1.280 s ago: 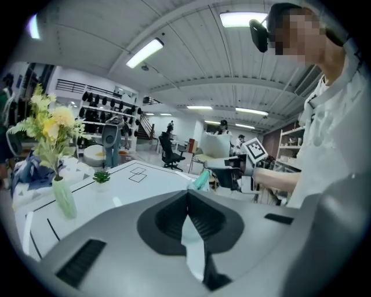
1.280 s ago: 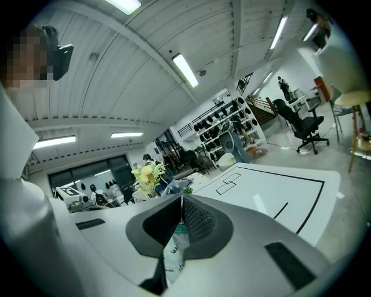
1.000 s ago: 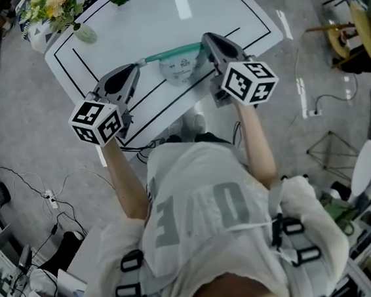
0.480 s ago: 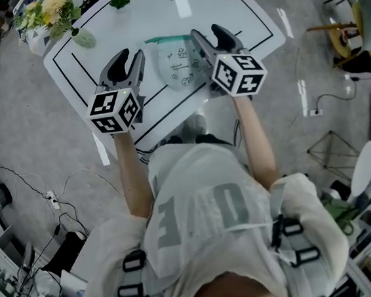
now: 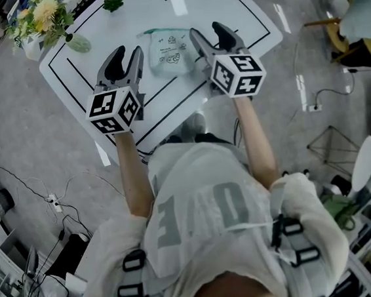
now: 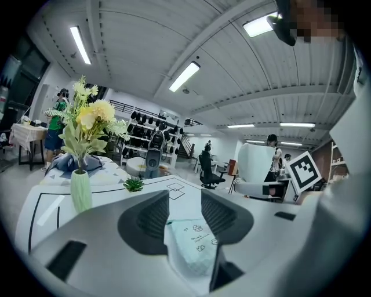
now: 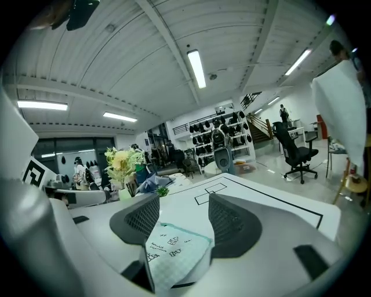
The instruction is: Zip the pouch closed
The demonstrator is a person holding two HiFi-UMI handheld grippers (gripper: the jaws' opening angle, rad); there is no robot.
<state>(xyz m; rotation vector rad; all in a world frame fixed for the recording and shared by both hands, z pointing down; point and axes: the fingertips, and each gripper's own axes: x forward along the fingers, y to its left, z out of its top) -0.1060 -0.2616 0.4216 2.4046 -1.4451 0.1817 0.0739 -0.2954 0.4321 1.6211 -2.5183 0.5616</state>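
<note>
Released since a second ago, the pouch [image 5: 165, 51] lies upper centre on the table [image 5: 236, 7]. Jaws on my left gripper [image 5: 129, 51] and right gripper [image 5: 207, 30] have just been opening and stand apart, empty. It looks light and floppy, so I'd pinch the zip edge.

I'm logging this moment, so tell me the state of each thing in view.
Pouch: flat on table, ungripped.
Left gripper: jaws just opened, gripping nothing.
Right gripper: jaws just opened, gripping nothing.
Vase: upright, holding flowers.
</note>
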